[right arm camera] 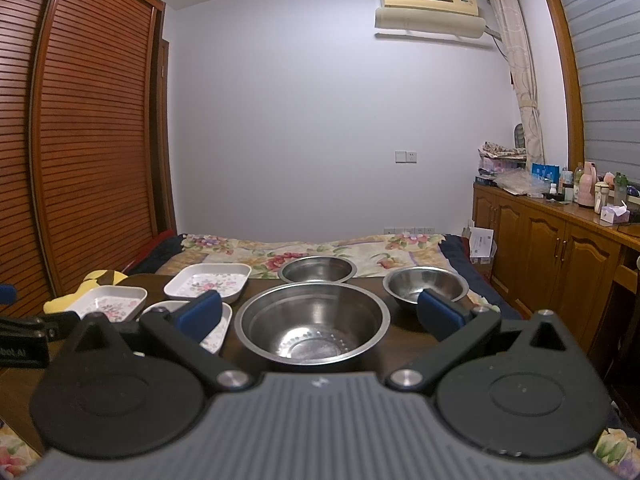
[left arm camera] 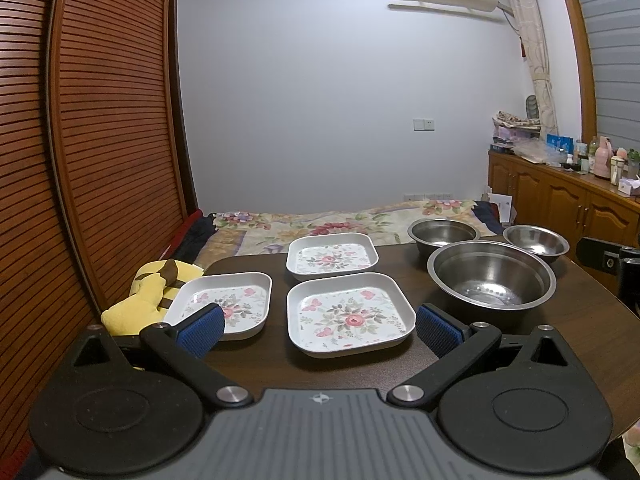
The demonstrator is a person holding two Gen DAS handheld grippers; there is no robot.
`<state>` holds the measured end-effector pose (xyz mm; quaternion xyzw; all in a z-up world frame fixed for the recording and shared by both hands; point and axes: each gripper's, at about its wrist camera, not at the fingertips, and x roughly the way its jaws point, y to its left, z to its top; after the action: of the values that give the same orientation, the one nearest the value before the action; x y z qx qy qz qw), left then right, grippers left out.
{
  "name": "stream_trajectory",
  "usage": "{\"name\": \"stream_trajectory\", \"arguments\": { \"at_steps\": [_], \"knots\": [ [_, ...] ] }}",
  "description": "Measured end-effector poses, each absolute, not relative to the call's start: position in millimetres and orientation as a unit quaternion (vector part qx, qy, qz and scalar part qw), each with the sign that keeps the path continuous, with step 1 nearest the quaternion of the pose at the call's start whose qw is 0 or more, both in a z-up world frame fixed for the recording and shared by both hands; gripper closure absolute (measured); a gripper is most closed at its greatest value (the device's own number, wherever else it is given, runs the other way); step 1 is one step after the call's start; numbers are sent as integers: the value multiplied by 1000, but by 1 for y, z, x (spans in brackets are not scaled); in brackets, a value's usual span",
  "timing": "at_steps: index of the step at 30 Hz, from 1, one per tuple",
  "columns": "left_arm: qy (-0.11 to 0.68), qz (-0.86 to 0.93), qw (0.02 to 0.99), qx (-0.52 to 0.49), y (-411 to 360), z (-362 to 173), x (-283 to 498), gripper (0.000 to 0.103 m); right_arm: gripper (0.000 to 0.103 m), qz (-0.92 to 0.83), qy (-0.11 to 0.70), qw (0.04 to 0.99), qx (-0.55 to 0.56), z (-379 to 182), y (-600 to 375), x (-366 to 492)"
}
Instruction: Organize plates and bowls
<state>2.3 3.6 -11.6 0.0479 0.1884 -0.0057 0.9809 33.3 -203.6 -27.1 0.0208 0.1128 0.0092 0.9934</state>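
Observation:
Three square white floral plates lie on the dark wooden table [left arm camera: 560, 328]: a near one [left arm camera: 349, 314], a left one [left arm camera: 228, 304] and a far one [left arm camera: 331, 256]. Three steel bowls stand to the right: a large one [left arm camera: 491, 274], a far one [left arm camera: 442, 234] and a small one [left arm camera: 535, 242]. My left gripper [left arm camera: 320, 332] is open and empty, in front of the near plate. My right gripper [right arm camera: 320, 314] is open and empty, in front of the large bowl [right arm camera: 312, 322]. The small bowl [right arm camera: 425, 286], the far bowl [right arm camera: 317, 270] and the plates [right arm camera: 207, 280] also show in the right wrist view.
A yellow plush toy [left arm camera: 152, 296] lies at the table's left edge. A bed with a floral cover [left arm camera: 340, 224] stands beyond the table. A slatted wooden wardrobe [left arm camera: 100, 140] is at the left, a cluttered wooden cabinet [left arm camera: 560, 196] at the right.

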Motion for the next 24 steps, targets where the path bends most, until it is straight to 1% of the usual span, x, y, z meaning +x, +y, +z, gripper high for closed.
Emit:
{"name": "stream_trajectory", "arguments": {
  "at_steps": [24],
  "knots": [
    [188, -6, 981, 48, 4, -11, 2, 0, 0, 9, 114, 993, 22, -28, -204, 35]
  ]
}}
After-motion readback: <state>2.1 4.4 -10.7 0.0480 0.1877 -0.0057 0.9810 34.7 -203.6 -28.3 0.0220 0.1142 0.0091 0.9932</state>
